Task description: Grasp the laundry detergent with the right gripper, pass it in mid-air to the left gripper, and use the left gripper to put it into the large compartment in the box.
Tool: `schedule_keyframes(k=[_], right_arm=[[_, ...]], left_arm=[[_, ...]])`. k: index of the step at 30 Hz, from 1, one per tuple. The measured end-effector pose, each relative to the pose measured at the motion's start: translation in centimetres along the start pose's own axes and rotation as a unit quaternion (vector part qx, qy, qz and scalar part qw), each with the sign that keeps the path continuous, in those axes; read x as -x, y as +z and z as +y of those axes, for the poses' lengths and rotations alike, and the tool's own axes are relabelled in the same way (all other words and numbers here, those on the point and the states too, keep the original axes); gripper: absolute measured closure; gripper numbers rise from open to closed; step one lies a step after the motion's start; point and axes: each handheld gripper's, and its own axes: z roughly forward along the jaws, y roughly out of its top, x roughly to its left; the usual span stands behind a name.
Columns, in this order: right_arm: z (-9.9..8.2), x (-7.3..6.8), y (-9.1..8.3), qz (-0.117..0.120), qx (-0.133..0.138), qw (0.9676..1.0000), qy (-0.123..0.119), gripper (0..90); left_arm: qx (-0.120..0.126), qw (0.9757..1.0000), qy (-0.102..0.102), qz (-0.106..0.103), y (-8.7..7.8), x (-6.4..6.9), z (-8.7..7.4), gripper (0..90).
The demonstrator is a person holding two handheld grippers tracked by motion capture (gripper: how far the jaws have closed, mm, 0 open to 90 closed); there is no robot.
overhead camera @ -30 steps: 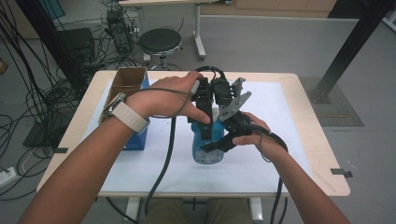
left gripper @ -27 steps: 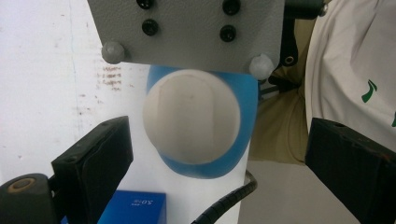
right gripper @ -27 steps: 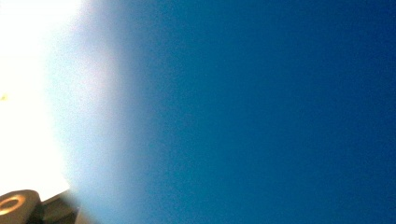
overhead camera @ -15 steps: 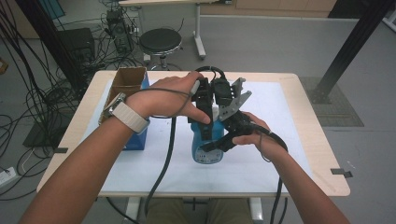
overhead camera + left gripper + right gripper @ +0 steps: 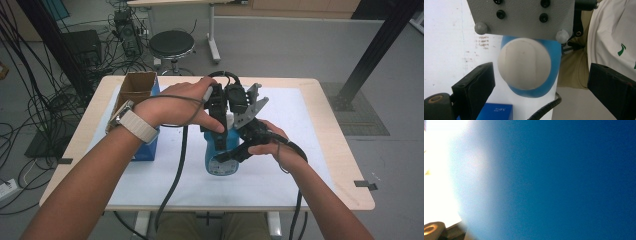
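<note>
Gripping one blue bottle (image 5: 221,159), two grippers

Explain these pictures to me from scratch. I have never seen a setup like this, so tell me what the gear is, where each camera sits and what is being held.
No robot here: a person holds handheld tongs in each hand. One camera looks down on the table, which is covered by a white sheet; the other two ride on the tongs. On the table stand a blue bottle with a white cap and a blue carton with open brown flaps. The right tongs are shut on the bottle's side, so their own camera shows blurred blue up close. The left tongs hang above the bottle; their camera looks down on the cap, with the black jaws spread wide on either side, not touching it.
</note>
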Motion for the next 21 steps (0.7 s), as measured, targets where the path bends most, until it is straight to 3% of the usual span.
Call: schedule_keyframes(k=[21], right_arm=[[0.17, -0.06, 0.02, 0.0, 0.002, 1.0, 0.002, 42.9]], left_arm=[[0.004, 1.0, 0.004, 0.0, 0.12, 0.0, 0.13, 8.2]])
